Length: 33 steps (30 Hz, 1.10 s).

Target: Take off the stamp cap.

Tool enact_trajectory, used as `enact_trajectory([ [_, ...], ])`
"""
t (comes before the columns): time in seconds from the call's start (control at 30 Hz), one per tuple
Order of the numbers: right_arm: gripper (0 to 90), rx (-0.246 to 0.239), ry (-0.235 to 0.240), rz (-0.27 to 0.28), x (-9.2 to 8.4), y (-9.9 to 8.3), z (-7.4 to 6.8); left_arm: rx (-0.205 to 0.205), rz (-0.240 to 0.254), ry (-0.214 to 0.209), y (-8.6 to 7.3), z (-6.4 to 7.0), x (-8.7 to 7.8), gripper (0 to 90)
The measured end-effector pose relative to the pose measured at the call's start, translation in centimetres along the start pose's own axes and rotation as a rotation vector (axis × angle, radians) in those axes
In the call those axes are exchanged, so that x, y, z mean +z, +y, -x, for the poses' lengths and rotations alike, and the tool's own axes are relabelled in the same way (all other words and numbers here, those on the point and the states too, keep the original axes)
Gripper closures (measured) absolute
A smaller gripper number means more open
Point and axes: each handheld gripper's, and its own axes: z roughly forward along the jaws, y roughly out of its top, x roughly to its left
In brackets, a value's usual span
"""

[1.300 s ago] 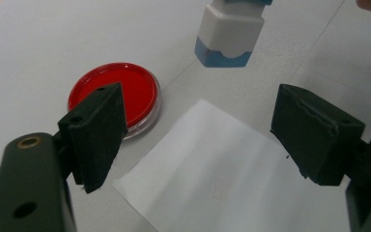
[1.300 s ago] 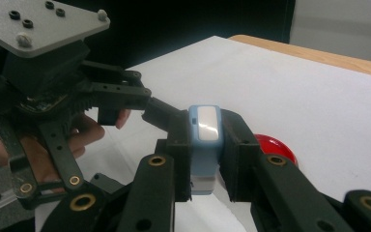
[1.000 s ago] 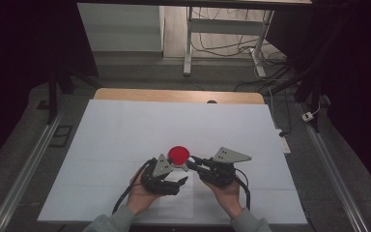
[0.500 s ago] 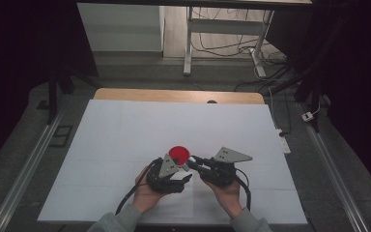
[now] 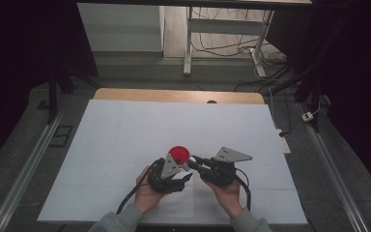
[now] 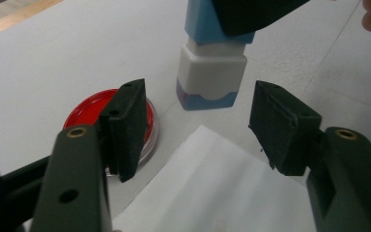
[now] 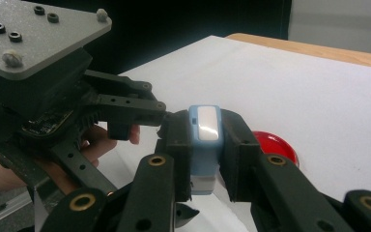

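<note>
A small blue and white block (image 7: 206, 123) stands upright between the pads of my right gripper (image 7: 205, 140), which is shut on it just above the white table (image 5: 125, 135). In the left gripper view the block (image 6: 211, 72) hangs down from the top with its lower end showing. My left gripper (image 6: 203, 121) has a pad on each side of that end; its jaws have just been closing, and a gap still shows on both sides. A round red dish (image 5: 178, 154) lies flat on the table beside both grippers, just left of the left jaw in the left gripper view (image 6: 89, 113).
A loose white sheet (image 6: 212, 188) lies on the table under the left gripper. Both hands work near the front edge of the table. A wooden strip (image 5: 174, 95) borders the far edge, with a table leg (image 5: 188, 43) and cables on the floor beyond.
The left hand has edged slightly toward the right gripper. The right hand, the block and the red dish have stayed where they were.
</note>
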Motion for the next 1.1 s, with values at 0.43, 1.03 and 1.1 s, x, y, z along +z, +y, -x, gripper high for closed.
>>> enact_trajectory([
  [0.43,74.9,0.005,-0.005,0.000,0.00,-0.08,0.06,0.016,0.000,0.014,0.08,0.24,0.32,47.7],
  [1.03,74.9,0.021,0.001,0.019,-0.09,0.00,0.09,0.040,0.008,0.017,0.07,0.44,0.32,59.7],
  [1.1,74.9,0.017,0.000,0.017,-0.09,0.02,0.05,0.041,0.010,0.022,0.07,0.46,0.28,60.5],
])
